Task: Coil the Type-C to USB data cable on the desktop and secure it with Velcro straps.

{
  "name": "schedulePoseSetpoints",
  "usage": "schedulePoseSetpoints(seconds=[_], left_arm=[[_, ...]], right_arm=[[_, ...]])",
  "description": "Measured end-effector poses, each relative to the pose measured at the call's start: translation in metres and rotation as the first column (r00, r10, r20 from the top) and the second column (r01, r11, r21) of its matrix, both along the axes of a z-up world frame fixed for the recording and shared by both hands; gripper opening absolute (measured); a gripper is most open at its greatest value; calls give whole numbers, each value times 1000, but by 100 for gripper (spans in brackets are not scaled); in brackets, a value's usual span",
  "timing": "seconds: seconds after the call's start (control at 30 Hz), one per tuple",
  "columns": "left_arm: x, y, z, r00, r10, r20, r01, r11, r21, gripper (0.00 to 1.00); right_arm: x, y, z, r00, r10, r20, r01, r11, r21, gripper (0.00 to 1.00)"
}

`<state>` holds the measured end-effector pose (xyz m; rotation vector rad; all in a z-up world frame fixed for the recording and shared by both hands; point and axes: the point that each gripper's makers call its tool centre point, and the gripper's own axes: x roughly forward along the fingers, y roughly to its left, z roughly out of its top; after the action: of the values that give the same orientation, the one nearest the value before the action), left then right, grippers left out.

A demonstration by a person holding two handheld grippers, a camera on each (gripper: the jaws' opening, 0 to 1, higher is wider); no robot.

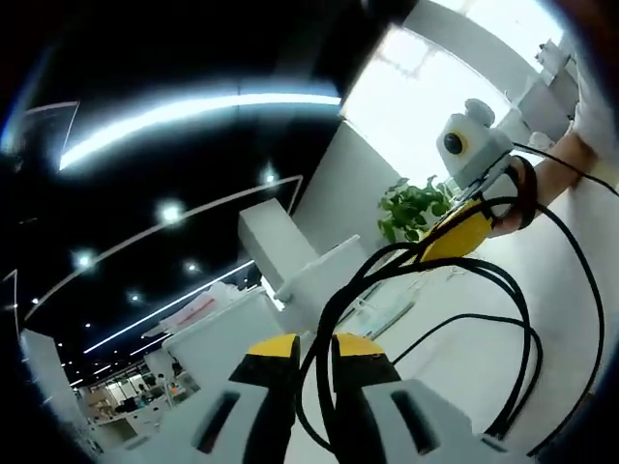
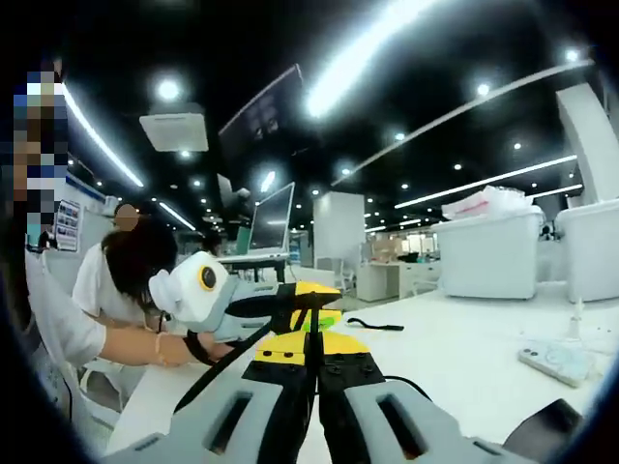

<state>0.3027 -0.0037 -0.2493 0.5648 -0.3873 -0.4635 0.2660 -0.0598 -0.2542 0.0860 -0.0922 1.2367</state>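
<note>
The black data cable hangs in several loose loops above the white desktop. My left gripper is shut on a strand that runs up between its yellow-tipped jaws. From the right, my right gripper pinches the same bundle higher up. In the right gripper view, my right gripper is shut on the cable, and the left gripper meets it just ahead from the left. A short black strap lies flat on the desktop beyond both grippers.
A white flat device lies on the table to the right, with a dark object nearer the edge. A person in a white shirt sits at the left. A potted plant and white boxes stand further off.
</note>
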Motion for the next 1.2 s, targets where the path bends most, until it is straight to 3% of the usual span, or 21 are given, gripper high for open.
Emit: schedulePoseSetpoints(seconds=[0.2, 0.3, 0.47, 0.53, 0.63, 0.73, 0.9, 1.07, 1.2], left_arm=[[0, -5, -9, 1000, 8, -13, -7, 996, 88, 5], [6, -3, -17, 998, 11, -62, -6, 998, 70, 5], [11, 6, -18, 994, 30, -101, -28, 999, 27, 5], [12, 9, -18, 994, 38, -106, -37, 999, 18, 5], [12, 12, -17, 993, 41, -114, -41, 999, 0, 5], [13, 14, -17, 992, 44, -119, -45, 999, -7, 5], [11, 15, -14, 993, 43, -110, -44, 999, -9, 5], [8, 18, -7, 994, 49, -93, -50, 999, -18, 5], [4, 22, 1, 996, 51, -69, -53, 998, -35, 5]], right_arm=[[9, -3, -1, 999, -47, 19, 47, 999, 8, 3], [21, -10, -1, 995, -85, -50, 88, 994, 62, 4], [39, -22, -1, 974, -84, -211, 119, 980, 160, 16], [48, -28, -1, 967, -109, -232, 151, 973, 173, 17], [61, -39, -2, 961, -182, -207, 216, 964, 157, 22], [73, -49, -8, 948, -270, -166, 289, 952, 103, 25], [80, -50, -20, 944, -303, -128, 307, 952, 11, 31], [80, -44, -52, 937, -306, -170, 284, 948, -143, 32], [80, -40, -82, 936, -316, -154, 264, 922, -283, 31]])
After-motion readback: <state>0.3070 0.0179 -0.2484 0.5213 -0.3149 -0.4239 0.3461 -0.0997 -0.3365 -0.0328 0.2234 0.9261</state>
